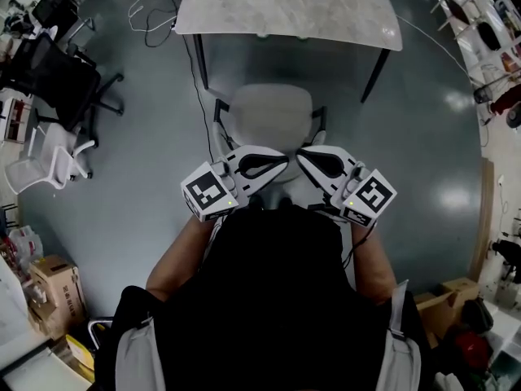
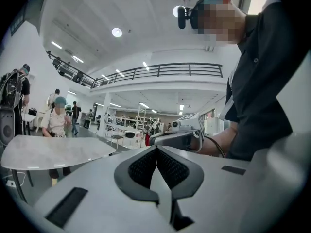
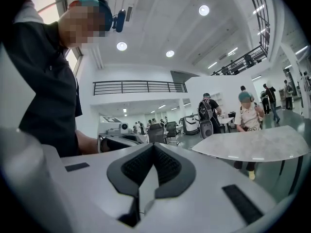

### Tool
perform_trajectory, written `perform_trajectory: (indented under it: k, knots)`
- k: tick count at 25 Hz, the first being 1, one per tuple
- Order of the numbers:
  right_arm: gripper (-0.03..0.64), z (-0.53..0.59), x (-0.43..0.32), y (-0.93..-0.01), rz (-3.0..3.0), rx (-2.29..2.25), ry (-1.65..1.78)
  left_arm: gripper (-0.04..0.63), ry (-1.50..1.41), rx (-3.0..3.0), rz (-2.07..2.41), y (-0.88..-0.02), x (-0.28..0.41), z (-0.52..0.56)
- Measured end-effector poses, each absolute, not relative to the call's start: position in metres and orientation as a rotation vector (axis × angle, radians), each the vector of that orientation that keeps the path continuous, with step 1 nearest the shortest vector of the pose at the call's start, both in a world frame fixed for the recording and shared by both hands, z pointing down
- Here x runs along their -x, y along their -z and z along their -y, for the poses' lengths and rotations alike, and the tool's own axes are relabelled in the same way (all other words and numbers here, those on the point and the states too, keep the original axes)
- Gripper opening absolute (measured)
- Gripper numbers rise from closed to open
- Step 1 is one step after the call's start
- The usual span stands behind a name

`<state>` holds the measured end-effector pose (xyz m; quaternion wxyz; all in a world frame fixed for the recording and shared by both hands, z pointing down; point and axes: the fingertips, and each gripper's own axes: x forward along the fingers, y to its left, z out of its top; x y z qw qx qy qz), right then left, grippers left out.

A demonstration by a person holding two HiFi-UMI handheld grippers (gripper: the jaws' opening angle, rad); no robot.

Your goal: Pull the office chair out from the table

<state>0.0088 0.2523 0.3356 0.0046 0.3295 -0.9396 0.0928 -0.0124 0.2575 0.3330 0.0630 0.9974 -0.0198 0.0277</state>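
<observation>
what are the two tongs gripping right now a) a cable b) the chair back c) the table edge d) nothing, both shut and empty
d: in each gripper view, the left tongs and right tongs have jaws pressed together with nothing between them.

office chair [image 1: 271, 111] just before the table [image 1: 286, 8]

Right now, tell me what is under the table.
Past the near edge of the table, its two dark legs, a cable and floor show. The chair stands just clear of it. The table hides whatever lies directly beneath its top.
</observation>
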Motion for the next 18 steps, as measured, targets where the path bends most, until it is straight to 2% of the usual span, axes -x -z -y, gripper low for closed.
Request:
perform_trajectory:
  k: [18]
  knots:
    - [0.018, -0.269, -0.018, -0.358, 2.889, -1.085, -0.326, 0.012, -0.077, -2.967, -0.067, -0.347, 0.009, -0.286]
